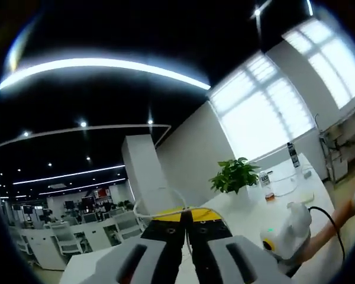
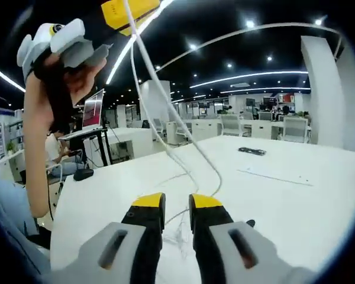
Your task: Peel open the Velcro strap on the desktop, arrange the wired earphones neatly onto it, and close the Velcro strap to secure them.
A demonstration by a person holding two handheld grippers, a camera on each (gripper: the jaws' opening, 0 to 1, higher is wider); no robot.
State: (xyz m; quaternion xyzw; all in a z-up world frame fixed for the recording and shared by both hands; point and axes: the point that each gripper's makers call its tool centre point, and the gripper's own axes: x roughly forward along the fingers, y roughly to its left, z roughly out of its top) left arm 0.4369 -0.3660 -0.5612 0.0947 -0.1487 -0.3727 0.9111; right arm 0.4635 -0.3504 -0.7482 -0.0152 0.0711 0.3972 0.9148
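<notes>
The white earphone cable (image 2: 165, 112) hangs from my left gripper (image 2: 127, 10), which a hand holds high at the top left of the right gripper view. The cable runs down to the white table (image 2: 296, 201) and curls by my right gripper (image 2: 176, 204). Those yellow-tipped jaws stand slightly apart just above the table, open, with thin wire lying below them. In the left gripper view my left gripper (image 1: 185, 218) points up, shut on the white cable (image 1: 160, 194), which loops above the jaws. My right gripper (image 1: 284, 236) shows low on the right. A small dark strip (image 2: 251, 151) lies farther back on the table.
A sheet of paper (image 2: 275, 174) lies on the table beyond the jaws. A potted plant (image 1: 234, 174) and a bottle (image 1: 265, 180) stand at the table's far end near the windows. Office desks, chairs and a laptop on a stand (image 2: 92, 112) surround the table.
</notes>
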